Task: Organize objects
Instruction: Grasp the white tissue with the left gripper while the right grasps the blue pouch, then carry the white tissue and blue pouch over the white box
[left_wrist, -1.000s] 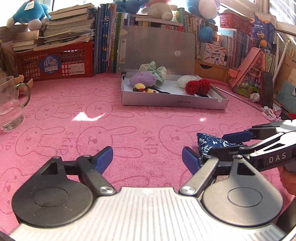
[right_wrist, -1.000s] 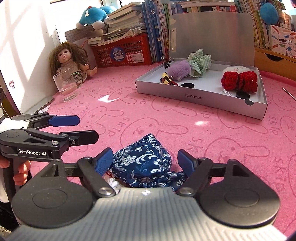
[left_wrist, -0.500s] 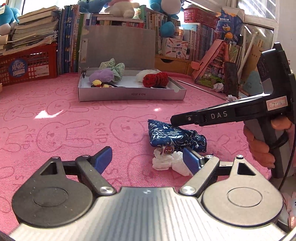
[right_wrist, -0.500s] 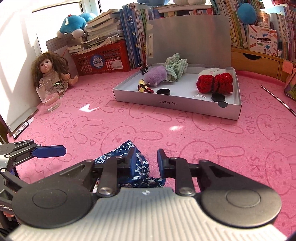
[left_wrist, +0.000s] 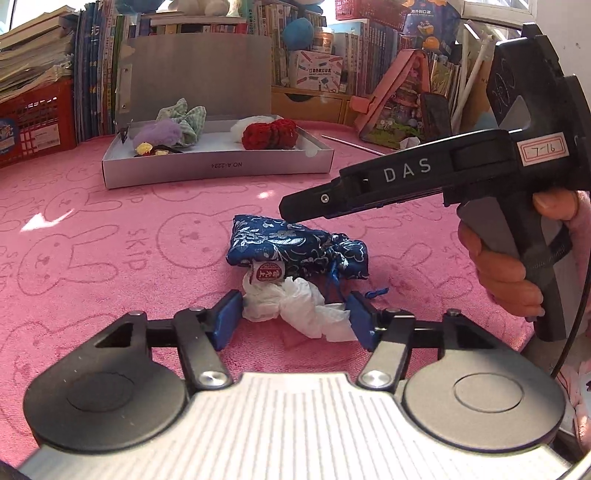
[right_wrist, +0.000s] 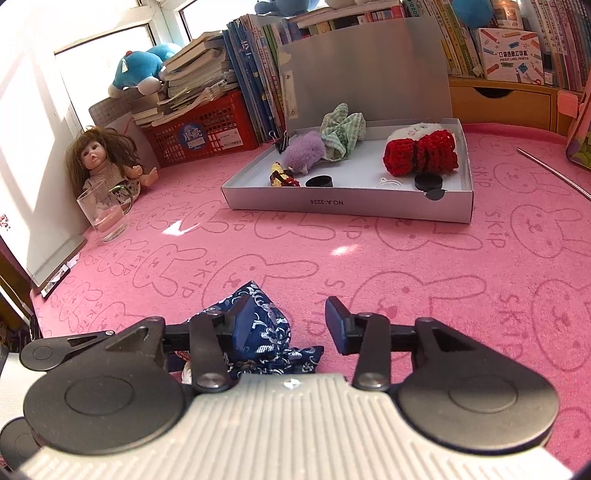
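Observation:
A blue brocade pouch lies on the pink rabbit-print cloth, with crumpled white paper spilling from its mouth. My left gripper is open with its blue pads on either side of the white paper. My right gripper is open above the pouch, its left finger against the fabric; in the left wrist view it hovers just over the pouch. An open grey box farther back holds hair accessories.
In the box lie a red crochet piece, a purple fluffy scrunchie, a green checked scrunchie and black caps. A doll and a glass mug stand at the left. Books and a red basket line the back.
My right gripper was shut on the pouch half a second ago and has opened. My left gripper has moved in and down until its pads flank the white paper.

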